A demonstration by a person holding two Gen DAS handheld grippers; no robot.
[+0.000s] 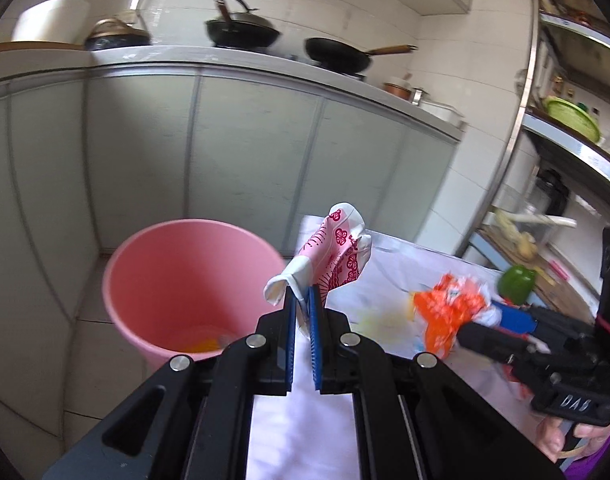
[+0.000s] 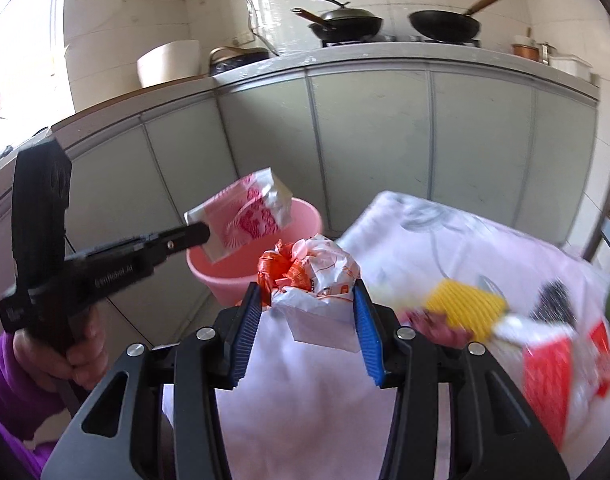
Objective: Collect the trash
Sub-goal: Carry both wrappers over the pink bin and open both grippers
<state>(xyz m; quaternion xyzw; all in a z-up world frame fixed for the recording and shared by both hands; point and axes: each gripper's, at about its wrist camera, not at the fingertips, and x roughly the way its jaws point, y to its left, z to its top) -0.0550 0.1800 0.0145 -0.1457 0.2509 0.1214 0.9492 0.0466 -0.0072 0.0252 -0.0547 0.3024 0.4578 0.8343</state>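
Observation:
My left gripper (image 1: 303,300) is shut on a pink and white patterned wrapper (image 1: 337,256) and holds it in the air beside the rim of the pink bucket (image 1: 153,280). In the right wrist view the same wrapper (image 2: 245,216) hangs in front of the bucket (image 2: 305,224), held by the left gripper (image 2: 203,234). My right gripper (image 2: 307,300) is shut on a crumpled orange and white plastic wrapper (image 2: 317,268), over the white cloth-covered table (image 2: 305,400). The left wrist view shows that wrapper (image 1: 449,308) to the right.
A yellow corn cob (image 2: 465,308), a red and white packet (image 2: 557,364) and a green pepper (image 1: 517,284) lie on the table. Grey cabinets (image 1: 245,152) with woks (image 1: 337,54) on the counter stand behind. A metal shelf rack (image 1: 565,132) is at right.

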